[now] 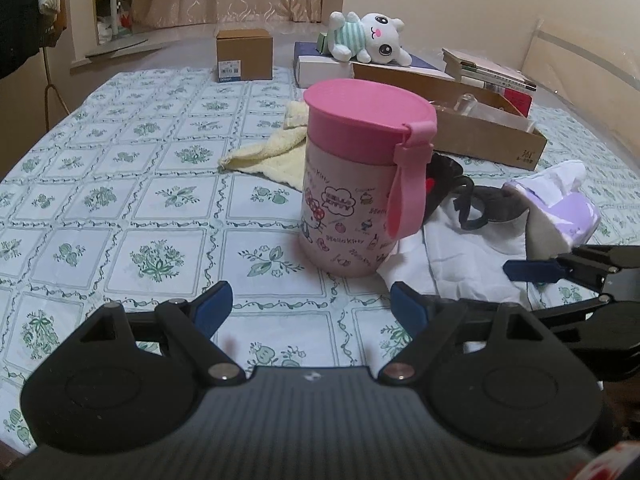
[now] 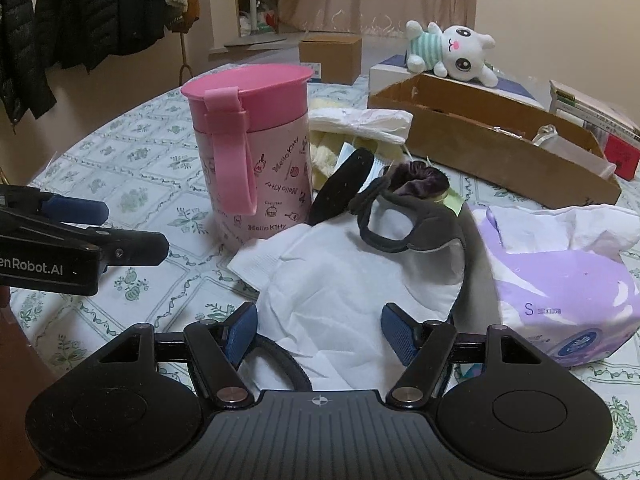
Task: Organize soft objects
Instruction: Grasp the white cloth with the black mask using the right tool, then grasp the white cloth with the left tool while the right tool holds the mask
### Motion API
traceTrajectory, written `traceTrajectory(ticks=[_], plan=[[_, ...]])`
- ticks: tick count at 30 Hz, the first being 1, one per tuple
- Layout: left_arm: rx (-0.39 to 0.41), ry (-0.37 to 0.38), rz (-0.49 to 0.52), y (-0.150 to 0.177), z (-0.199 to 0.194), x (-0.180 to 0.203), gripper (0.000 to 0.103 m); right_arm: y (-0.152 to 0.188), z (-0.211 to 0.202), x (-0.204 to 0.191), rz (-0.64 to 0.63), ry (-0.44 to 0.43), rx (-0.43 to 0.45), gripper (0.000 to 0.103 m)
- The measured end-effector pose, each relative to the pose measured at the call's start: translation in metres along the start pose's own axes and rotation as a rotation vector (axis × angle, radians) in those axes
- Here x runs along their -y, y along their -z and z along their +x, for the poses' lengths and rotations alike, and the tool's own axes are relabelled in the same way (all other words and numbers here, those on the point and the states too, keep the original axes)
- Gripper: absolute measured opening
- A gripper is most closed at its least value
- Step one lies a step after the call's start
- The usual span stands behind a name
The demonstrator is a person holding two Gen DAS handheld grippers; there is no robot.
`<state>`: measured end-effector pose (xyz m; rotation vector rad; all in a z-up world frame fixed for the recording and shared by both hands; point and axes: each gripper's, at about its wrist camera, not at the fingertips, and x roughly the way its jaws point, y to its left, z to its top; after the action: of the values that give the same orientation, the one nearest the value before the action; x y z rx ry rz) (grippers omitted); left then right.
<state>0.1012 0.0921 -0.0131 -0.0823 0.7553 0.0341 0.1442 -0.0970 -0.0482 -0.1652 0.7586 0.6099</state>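
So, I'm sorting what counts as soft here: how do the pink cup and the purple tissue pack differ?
The pink cup stands upright and rigid, lid closed; the tissue pack lies low and crumpled, with a tissue sticking out of its top. The cup is pink with cartoon print, the pack purple and white. Both sit on the patterned tablecloth, beside the white cloth.

right hand-held gripper (image 2: 318,334) — jaws apart over white cloth (image 2: 340,280) | pink cup (image 2: 250,152) behind

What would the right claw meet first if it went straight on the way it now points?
Most likely the white cloth lying between and just ahead of the right claw; depth is hard to judge.
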Motion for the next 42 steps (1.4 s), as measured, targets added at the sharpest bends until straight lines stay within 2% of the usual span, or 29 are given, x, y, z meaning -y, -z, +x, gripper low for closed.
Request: traceTrajectory(ticks=[7, 8, 11, 19, 31, 42], plan=[[-0.004, 0.012, 0.001, 0.002, -0.003, 0.003, 0.084, -0.001, -0.008, -0.002, -0.006, -0.004, 0.008, 0.023], [-0.004, 0.014, 0.003, 0.001, -0.004, 0.005, 0.084, -0.002, -0.011, -0.003, -0.007, -0.003, 0.013, 0.015], [-0.003, 0.023, 0.009, 0.001, -0.007, 0.009, 0.084, -0.004, -0.019, -0.003, -0.004, 0.005, 0.028, 0.011], [-0.002, 0.046, 0.023, 0.002, -0.016, 0.019, 0.084, -0.009, -0.057, 0.007, 0.021, 0.046, 0.114, 0.008], [0.052, 0.086, 0.087, -0.001, -0.027, 0.049, 0.084, -0.028, -0.122, 0.028, 0.065, 0.103, 0.279, 0.007], [0.04, 0.136, 0.154, 0.005, -0.009, 0.08, 0.084, -0.045, -0.161, 0.054, 0.097, 0.169, 0.405, 0.007]])
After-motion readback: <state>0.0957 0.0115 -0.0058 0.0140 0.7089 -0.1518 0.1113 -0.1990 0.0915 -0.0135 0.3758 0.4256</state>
